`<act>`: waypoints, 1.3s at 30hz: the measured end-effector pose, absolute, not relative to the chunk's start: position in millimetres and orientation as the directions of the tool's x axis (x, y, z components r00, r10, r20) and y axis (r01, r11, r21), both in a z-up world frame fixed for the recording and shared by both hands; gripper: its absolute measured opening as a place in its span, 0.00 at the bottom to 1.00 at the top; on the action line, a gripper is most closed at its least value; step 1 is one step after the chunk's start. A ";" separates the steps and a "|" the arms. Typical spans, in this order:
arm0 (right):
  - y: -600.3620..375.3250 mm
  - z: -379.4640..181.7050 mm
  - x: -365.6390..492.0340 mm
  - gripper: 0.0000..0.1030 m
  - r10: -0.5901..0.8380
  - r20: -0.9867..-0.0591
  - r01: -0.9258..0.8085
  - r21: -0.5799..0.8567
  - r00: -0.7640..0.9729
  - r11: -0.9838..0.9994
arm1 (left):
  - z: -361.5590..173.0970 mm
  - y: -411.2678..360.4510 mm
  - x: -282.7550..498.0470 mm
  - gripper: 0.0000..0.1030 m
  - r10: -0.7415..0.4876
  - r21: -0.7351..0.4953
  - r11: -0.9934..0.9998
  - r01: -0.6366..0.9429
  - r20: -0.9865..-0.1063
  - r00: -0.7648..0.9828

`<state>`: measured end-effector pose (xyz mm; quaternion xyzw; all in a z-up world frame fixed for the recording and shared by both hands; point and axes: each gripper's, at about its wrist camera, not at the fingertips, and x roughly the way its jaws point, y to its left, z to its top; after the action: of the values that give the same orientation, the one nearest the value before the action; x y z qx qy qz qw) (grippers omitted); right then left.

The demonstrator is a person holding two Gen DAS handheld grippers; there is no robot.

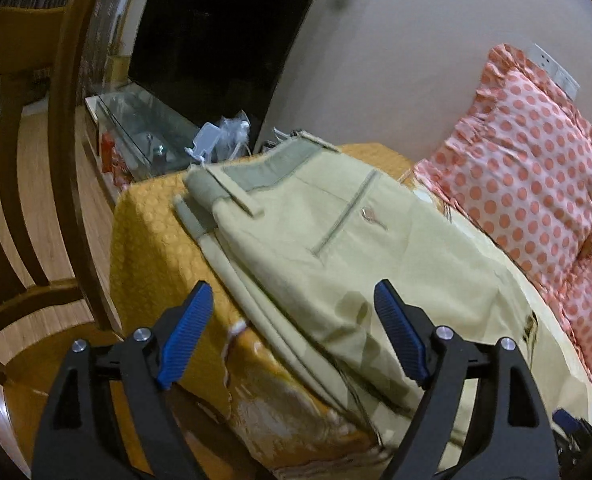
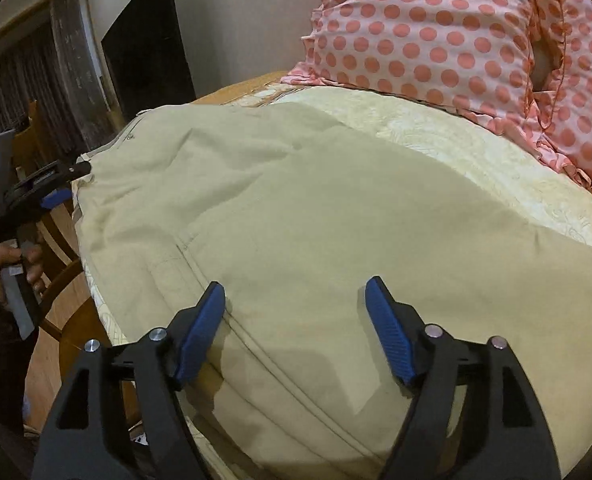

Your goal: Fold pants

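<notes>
Beige pants [image 1: 336,248] lie spread on a bed, waistband [image 1: 272,168] at the far end near the bed corner. In the right wrist view the pants [image 2: 296,216] cover most of the bed. My left gripper [image 1: 292,300] is open and empty, hovering just above the pants' near edge by the bed side. My right gripper [image 2: 294,300] is open and empty, just above the leg cloth near a seam. The left gripper also shows in the right wrist view [image 2: 62,184] at the pants' left edge, held by a hand.
A pink polka-dot pillow [image 1: 536,168] leans on the wall at the right; it also shows in the right wrist view [image 2: 456,32]. An orange bedspread [image 1: 152,248] hangs over the bed corner. A wooden chair [image 1: 36,160] stands left. A dark TV [image 1: 224,40] and glass stand [image 1: 144,124] are behind.
</notes>
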<state>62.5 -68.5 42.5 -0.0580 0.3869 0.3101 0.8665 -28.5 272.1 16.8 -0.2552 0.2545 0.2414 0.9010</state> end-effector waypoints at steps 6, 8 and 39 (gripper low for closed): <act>-66.5 44.8 66.8 0.79 0.503 -0.706 -0.595 0.144 0.498 0.791 | 19.3 277.2 -15.0 0.73 0.240 -0.388 0.750 -0.536 -0.596 0.766; -67.4 44.3 71.8 0.80 0.511 -0.704 -0.597 0.153 0.494 0.788 | 19.3 277.6 -12.7 0.67 0.203 -0.432 0.734 -0.524 -0.597 0.776; -344.5 56.4 21.2 0.83 0.460 -0.405 -0.070 0.686 0.790 0.724 | 51.7 -120.9 15.7 0.07 -0.446 0.056 0.786 0.615 -0.638 0.628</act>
<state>21.2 -344.5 56.4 0.3398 0.2869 0.1502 0.8830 15.7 -120.9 51.7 0.1355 0.3125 -0.2974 0.8919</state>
